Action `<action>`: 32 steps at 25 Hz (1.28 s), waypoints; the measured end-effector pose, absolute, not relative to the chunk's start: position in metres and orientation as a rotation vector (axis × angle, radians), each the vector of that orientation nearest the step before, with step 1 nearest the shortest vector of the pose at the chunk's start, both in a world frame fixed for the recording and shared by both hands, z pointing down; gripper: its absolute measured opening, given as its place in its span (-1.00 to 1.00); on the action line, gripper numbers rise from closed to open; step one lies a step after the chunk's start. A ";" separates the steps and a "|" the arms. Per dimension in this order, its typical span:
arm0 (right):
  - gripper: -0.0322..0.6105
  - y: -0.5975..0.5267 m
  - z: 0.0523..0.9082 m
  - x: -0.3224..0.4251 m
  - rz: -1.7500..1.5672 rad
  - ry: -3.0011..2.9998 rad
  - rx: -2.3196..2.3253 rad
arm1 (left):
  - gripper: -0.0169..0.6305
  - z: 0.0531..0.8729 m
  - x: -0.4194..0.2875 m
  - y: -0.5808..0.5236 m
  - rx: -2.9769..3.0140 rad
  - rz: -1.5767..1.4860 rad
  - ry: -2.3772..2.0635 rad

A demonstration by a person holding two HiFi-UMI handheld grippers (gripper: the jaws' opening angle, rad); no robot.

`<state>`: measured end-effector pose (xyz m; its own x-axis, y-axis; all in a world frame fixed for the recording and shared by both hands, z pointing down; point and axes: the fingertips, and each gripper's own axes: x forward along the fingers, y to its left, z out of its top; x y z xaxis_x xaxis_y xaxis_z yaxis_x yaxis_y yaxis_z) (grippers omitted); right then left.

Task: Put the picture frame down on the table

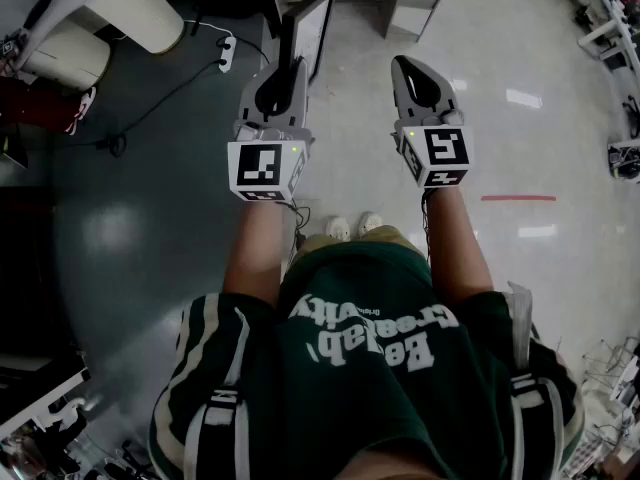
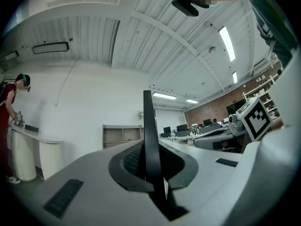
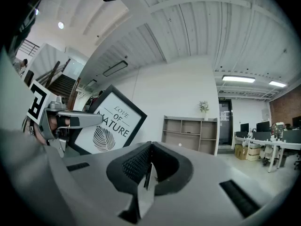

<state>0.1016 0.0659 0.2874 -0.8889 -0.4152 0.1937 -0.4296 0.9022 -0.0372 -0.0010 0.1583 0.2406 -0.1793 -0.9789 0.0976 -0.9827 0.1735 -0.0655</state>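
The person stands on the glossy grey floor with both arms stretched forward and 2 grippers held side by side, well apart from each other. The left gripper is pinching the picture frame: in the left gripper view, the black frame edge rises upright between the 2 ribbed pads, which press on it from either side. From above, the frame is seen nearly edge-on, sticking out past the left jaw tips, up in the air and resting on no surface.

The right gripper carries nothing. Its jaws are pressed together.

From the right gripper's side, the frame's face shows: a black border, white print, the words "LOVE OF NATURE" and a leaf drawing, tilted, with the left gripper clamped across its near edge.

An open shelf unit stands against the white wall beyond. White shoes show below the grippers.
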 end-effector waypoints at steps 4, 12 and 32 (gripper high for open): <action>-0.79 0.072 0.281 0.097 0.118 -2.904 0.627 | -0.82 0.235 -0.006 0.165 1.980 0.178 -2.394; -0.79 0.081 0.273 0.092 0.125 -2.930 0.605 | -0.82 0.226 -0.010 0.176 1.973 0.135 -2.410; -0.79 0.071 0.279 0.095 0.146 -2.941 0.629 | -0.82 0.231 -0.021 0.165 1.994 0.116 -2.395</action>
<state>0.0948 0.0707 0.2786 -0.9045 -0.4001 0.1476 -0.4128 0.9084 -0.0670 -0.0211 0.1648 0.2311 -0.1824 -0.9811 0.0650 -0.9828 0.1799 -0.0423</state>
